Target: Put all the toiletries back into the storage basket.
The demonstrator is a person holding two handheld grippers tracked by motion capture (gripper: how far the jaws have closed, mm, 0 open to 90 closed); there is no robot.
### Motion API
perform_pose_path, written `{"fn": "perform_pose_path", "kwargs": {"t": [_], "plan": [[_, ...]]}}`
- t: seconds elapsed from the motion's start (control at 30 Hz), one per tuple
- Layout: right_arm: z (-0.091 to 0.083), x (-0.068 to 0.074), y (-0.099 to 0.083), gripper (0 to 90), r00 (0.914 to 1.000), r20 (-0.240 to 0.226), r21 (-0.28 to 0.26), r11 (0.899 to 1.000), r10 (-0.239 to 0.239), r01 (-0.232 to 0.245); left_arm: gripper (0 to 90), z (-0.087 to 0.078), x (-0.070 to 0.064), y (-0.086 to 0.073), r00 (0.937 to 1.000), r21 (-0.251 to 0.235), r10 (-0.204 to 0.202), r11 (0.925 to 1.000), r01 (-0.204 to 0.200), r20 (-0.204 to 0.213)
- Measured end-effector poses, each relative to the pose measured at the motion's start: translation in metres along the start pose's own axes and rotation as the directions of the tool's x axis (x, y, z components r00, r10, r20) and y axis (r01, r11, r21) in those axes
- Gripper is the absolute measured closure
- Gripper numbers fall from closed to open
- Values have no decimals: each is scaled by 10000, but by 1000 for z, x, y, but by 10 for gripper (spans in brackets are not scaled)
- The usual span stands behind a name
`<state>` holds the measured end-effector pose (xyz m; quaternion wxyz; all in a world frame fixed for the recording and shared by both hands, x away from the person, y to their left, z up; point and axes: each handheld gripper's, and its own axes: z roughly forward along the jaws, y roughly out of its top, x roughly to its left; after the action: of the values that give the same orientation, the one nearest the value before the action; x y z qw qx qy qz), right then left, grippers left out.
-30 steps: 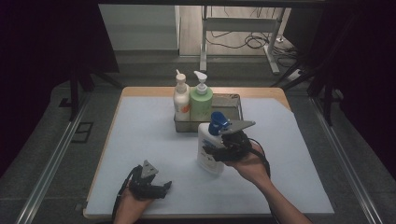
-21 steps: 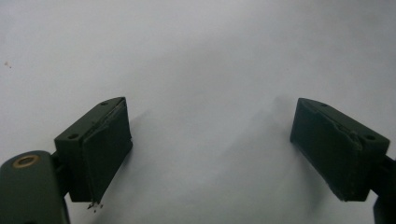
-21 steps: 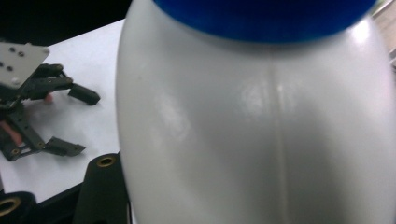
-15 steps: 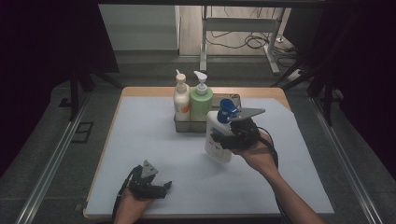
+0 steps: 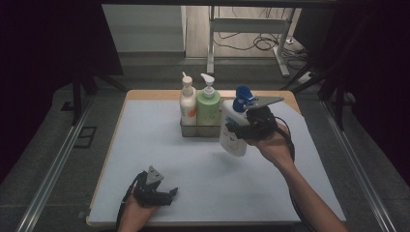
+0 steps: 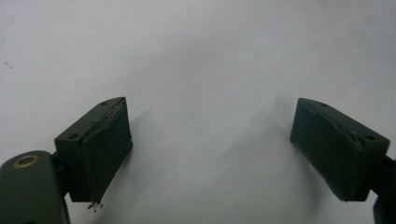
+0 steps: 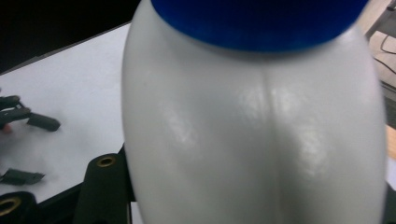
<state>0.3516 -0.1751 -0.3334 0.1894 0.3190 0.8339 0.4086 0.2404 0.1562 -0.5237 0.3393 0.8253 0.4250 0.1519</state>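
Observation:
My right gripper (image 5: 241,129) is shut on a white pump bottle (image 5: 232,126) with a blue pump head, held tilted in the air just right of the metal rack (image 5: 199,129). The same white bottle (image 7: 252,121) bulks close in the right gripper view, its blue collar at the top. A white-and-orange bottle (image 5: 187,102) and a green bottle (image 5: 208,105) stand upright in the rack. My left gripper (image 5: 167,192) rests low near the table's front left, open. In the left gripper view its jaws stand wide apart over bare white mat, nothing between the fingertips (image 6: 100,149).
The white mat (image 5: 145,145) covers a wooden table (image 5: 150,94). Dark floor and metal rails flank both sides. A desk frame and cables lie beyond the far edge. The left gripper (image 7: 28,140) appears far off in the right gripper view.
My right gripper has carried the white bottle up and away from me, toward the right end of the rack. The left gripper has stayed put.

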Motion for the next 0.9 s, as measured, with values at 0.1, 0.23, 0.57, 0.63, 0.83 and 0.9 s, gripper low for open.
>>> {"fn": "perform_pose_path", "kwargs": {"t": [0.1,0.23,0.57,0.63,0.83,0.9], "plan": [[0,-5,5,398,9999,130,-76,9999,87,-86,123,0,0,0,10000,3,5,10000,-5,-7],[1,-11,11,398,9995,293,-112,9999,122,-119,125,0,0,0,10000,-4,-5,10000,5,-25],[7,-26,25,399,9977,628,-89,9996,260,-254,126,0,0,0,10000,-7,3,10000,-3,-36],[9,-29,27,400,9970,696,-76,9994,342,-338,127,0,0,0,10000,-7,0,10000,0,-37],[12,-39,34,400,9943,920,-107,9985,545,-537,127,0,0,0,10000,-8,4,10000,-4,-41],[13,-41,36,400,9937,952,-121,9982,594,-585,128,0,0,0,10000,1,1,10000,-1,-36]]}}
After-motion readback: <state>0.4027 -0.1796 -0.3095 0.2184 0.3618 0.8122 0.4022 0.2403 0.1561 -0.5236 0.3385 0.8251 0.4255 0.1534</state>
